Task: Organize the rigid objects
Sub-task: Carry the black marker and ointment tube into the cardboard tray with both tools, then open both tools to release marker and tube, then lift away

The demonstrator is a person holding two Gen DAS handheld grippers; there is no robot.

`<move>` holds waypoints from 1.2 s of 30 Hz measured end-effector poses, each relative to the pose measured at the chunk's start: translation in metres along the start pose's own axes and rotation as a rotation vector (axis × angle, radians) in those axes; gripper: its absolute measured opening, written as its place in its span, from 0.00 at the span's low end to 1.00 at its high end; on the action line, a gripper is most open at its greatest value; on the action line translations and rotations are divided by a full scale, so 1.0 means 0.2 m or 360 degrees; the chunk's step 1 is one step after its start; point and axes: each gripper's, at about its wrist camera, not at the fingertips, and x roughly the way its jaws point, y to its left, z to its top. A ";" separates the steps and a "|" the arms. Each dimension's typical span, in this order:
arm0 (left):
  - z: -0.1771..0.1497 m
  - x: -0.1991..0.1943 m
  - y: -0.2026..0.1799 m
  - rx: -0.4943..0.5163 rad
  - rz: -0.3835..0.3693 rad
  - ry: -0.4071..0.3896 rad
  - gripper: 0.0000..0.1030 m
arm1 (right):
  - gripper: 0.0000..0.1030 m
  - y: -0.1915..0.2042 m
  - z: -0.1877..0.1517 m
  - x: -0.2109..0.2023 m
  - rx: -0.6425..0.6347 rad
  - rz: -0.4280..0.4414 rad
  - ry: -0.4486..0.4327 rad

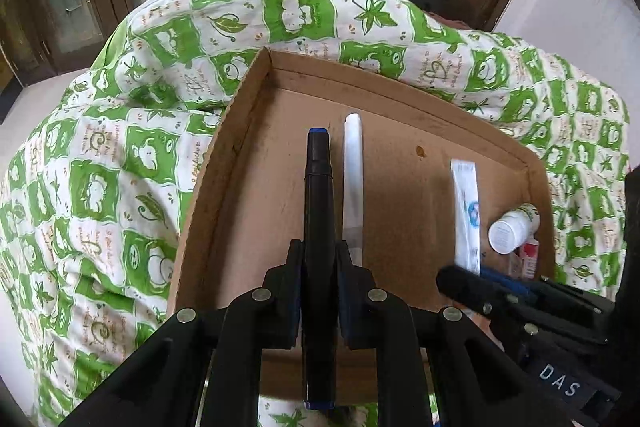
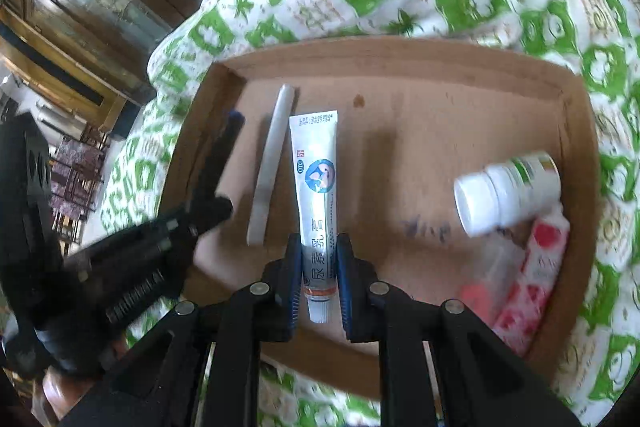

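Both grippers angled down over cardboard tray [image 2: 576,131], bare floor mid-tray toward far wall. Left gripper [image 1: 319,259] clamped on black marker [image 1: 319,211]; right gripper [image 2: 319,259] clamped on ointment tube [image 2: 318,187]. White bottle [image 2: 504,191] by right wall.

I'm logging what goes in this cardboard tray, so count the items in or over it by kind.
Markers: 1, black marker in the left tool
Tubes: 1, ointment tube in the right tool
White sticks: 1
Pill bottles: 1
Red-and-white packets: 1
Total: 5
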 end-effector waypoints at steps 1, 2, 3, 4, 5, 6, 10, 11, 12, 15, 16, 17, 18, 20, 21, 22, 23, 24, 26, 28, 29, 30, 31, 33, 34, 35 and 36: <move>0.00 0.01 0.00 -0.0001 0.0006 0.0001 0.14 | 0.15 0.00 0.01 0.00 0.0002 -0.0004 -0.0009; 0.01 0.02 -0.01 -0.0002 0.0011 0.0002 0.14 | 0.15 -0.01 0.01 0.00 -0.0001 -0.0019 -0.0020; 0.01 0.02 -0.01 -0.0005 0.0018 0.0000 0.14 | 0.15 -0.01 0.01 0.00 -0.0007 -0.0036 -0.0027; 0.02 0.04 0.00 -0.0011 0.0025 0.0001 0.14 | 0.15 -0.02 0.01 0.01 -0.0007 -0.0036 -0.0025; 0.02 0.05 0.00 -0.0017 0.0029 0.0003 0.14 | 0.15 -0.02 0.00 0.01 -0.0002 -0.0030 -0.0022; 0.02 0.05 -0.01 -0.0020 0.0031 0.0003 0.14 | 0.15 -0.04 0.00 0.01 0.0008 -0.0025 -0.0017; 0.04 0.08 -0.01 -0.0019 0.0041 0.0002 0.14 | 0.15 -0.08 -0.01 0.03 0.0038 -0.0007 -0.0009; 0.05 0.10 -0.02 -0.0016 0.0045 0.0004 0.14 | 0.15 -0.08 -0.01 0.03 0.0039 -0.0006 -0.0009; 0.05 0.11 -0.02 -0.0015 0.0050 0.0006 0.14 | 0.15 -0.08 -0.01 0.03 0.0037 -0.0004 -0.0009; 0.04 0.13 -0.03 -0.0019 0.0061 0.0012 0.14 | 0.15 -0.08 -0.01 0.03 0.0023 -0.0004 -0.0012; 0.03 0.13 -0.04 -0.0016 0.0071 0.0006 0.14 | 0.15 -0.08 -0.01 0.04 0.0019 -0.0003 -0.0010; 0.03 0.15 -0.04 -0.0011 0.0080 0.0001 0.14 | 0.15 -0.08 -0.01 0.04 0.0017 -0.0003 -0.0007; 0.04 0.16 -0.04 -0.0002 0.0093 -0.0004 0.14 | 0.15 -0.09 -0.01 0.04 0.0020 -0.0007 -0.0008; 0.05 0.17 -0.05 0.0019 0.0113 -0.0007 0.14 | 0.15 -0.11 -0.01 0.05 0.0030 -0.0011 -0.0021; 0.06 0.18 -0.05 0.0032 0.0126 -0.0011 0.14 | 0.15 -0.11 0.00 0.05 0.0031 -0.0009 -0.0037; 0.08 0.19 -0.06 0.0041 0.0141 -0.0020 0.14 | 0.15 -0.11 0.00 0.05 0.0024 -0.0019 -0.0053; 0.08 0.19 -0.06 0.0044 0.0147 -0.0024 0.14 | 0.15 -0.11 0.01 0.05 0.0013 -0.0039 -0.0071; 0.10 0.19 -0.06 0.0048 0.0151 -0.0029 0.14 | 0.15 -0.11 0.02 0.05 0.0002 -0.0057 -0.0093; 0.11 0.20 -0.06 0.0061 0.0169 -0.0043 0.14 | 0.15 -0.12 0.03 0.05 0.0007 -0.0046 -0.0117; 0.13 0.20 -0.07 0.0069 0.0171 -0.0056 0.14 | 0.16 -0.15 0.05 0.05 0.0038 -0.0024 -0.0138; 0.14 0.21 -0.07 0.0068 0.0178 -0.0067 0.14 | 0.16 -0.16 0.05 0.05 0.0041 -0.0021 -0.0143; 0.14 0.21 -0.07 0.0072 0.0178 -0.0076 0.14 | 0.16 -0.17 0.06 0.04 0.0046 -0.0029 -0.0162; 0.14 0.21 -0.07 0.0074 0.0172 -0.0081 0.15 | 0.16 -0.18 0.06 0.04 0.0051 -0.0036 -0.0169; 0.14 0.21 -0.07 0.0077 0.0175 -0.0077 0.25 | 0.16 -0.20 0.07 0.04 0.0074 -0.0029 -0.0171; 0.14 0.21 -0.06 0.0075 0.0170 -0.0081 0.39 | 0.16 -0.20 0.07 0.04 0.0080 -0.0020 -0.0171; 0.13 0.20 -0.06 0.0066 0.0172 -0.0080 0.48 | 0.19 -0.20 0.07 0.04 0.0086 -0.0010 -0.0174; 0.12 0.18 -0.04 0.0054 0.0167 -0.0104 0.63 | 0.27 -0.20 0.07 0.03 0.0085 0.0000 -0.0181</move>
